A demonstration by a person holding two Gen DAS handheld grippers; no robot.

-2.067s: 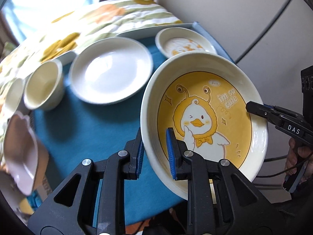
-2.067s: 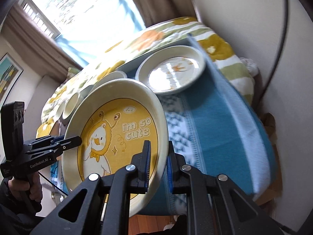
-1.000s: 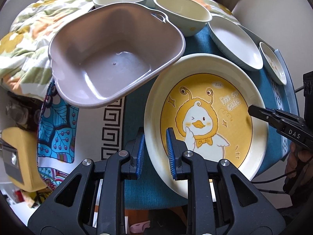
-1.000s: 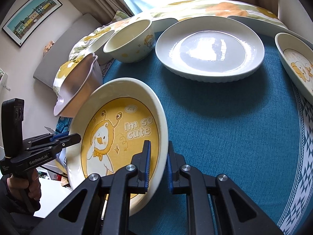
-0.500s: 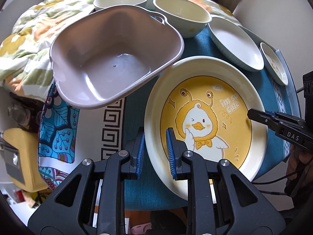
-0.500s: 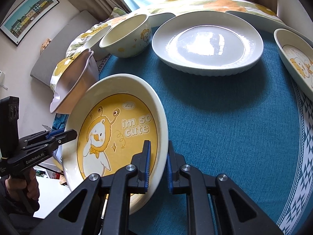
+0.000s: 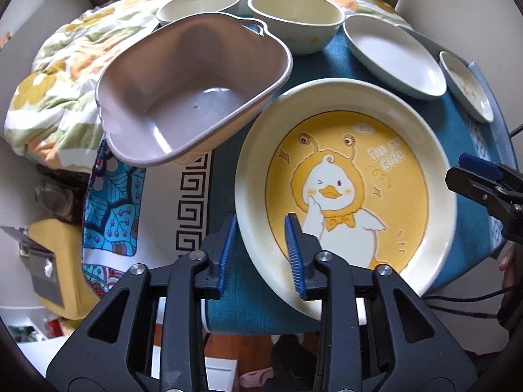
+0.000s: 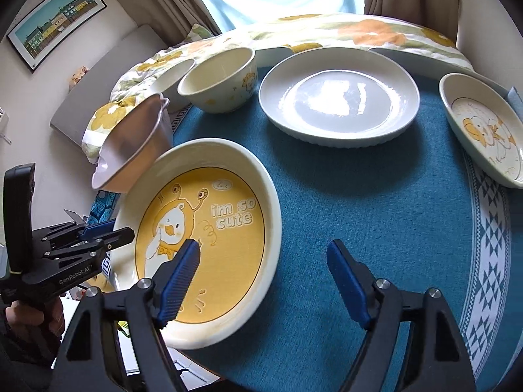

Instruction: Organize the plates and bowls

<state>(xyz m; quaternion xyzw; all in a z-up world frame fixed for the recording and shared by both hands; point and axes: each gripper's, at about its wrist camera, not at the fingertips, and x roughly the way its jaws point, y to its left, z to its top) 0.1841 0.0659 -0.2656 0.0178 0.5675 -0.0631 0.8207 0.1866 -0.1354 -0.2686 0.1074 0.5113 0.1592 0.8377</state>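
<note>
The yellow duck plate (image 7: 346, 192) lies on the blue tablecloth near the table's front left edge; it also shows in the right wrist view (image 8: 202, 238). My left gripper (image 7: 260, 251) straddles its near rim with the jaws a little apart, no longer pinching. My right gripper (image 8: 264, 277) is wide open over the plate's right rim, holding nothing. A plain white plate (image 8: 340, 98), a small duck dish (image 8: 483, 130) and a cream bowl (image 8: 219, 78) stand further back.
A mauve plastic basin (image 7: 193, 94) sits tilted at the table's left edge, touching the duck plate. A second cream bowl (image 7: 199, 5) stands behind it. A floral quilt (image 7: 62, 75) lies left and behind. The blue cloth (image 8: 376, 215) is bare right of the duck plate.
The duck plate came down onto the cloth beside the basin. My right gripper opened wide and let go of its rim. My left gripper's jaws spread apart on the near rim.
</note>
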